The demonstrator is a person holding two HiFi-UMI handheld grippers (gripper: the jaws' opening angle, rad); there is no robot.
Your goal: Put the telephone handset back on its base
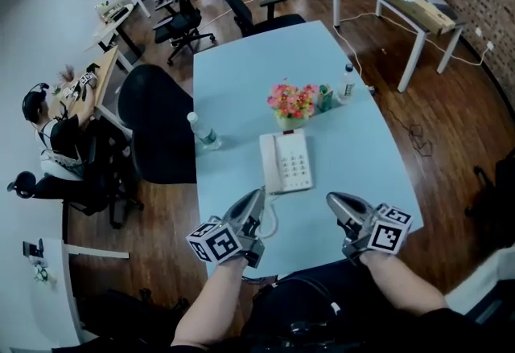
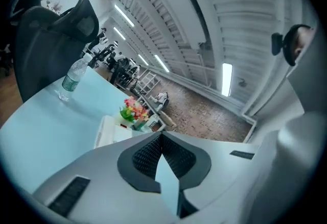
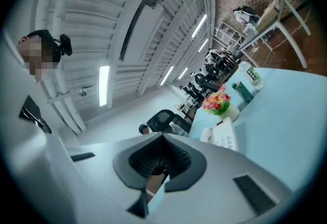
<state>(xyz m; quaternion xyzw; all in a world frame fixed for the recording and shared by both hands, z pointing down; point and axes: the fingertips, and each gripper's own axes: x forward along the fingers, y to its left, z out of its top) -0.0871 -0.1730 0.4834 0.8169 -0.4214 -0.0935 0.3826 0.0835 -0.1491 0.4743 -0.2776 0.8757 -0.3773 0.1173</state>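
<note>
A white telephone (image 1: 293, 162) lies on the light blue table (image 1: 241, 78), its handset (image 1: 268, 165) resting along the left side of the base. A coiled cord (image 1: 272, 220) trails from it toward the near edge. My left gripper (image 1: 257, 200) hovers just in front of the phone's near left corner, jaws together with nothing between them. My right gripper (image 1: 336, 204) is near the phone's right front, also shut and empty. In the left gripper view the shut left gripper (image 2: 160, 136) points at the phone (image 2: 109, 131). In the right gripper view the shut right gripper (image 3: 163, 139) points at the phone (image 3: 223, 137).
A pot of pink flowers (image 1: 293, 103) stands behind the phone, with a green box (image 1: 325, 97) and a bottle (image 1: 348, 82) to its right. A water bottle (image 1: 203, 133) stands at the table's left edge beside a black chair (image 1: 157, 122). A person sits at a desk far left.
</note>
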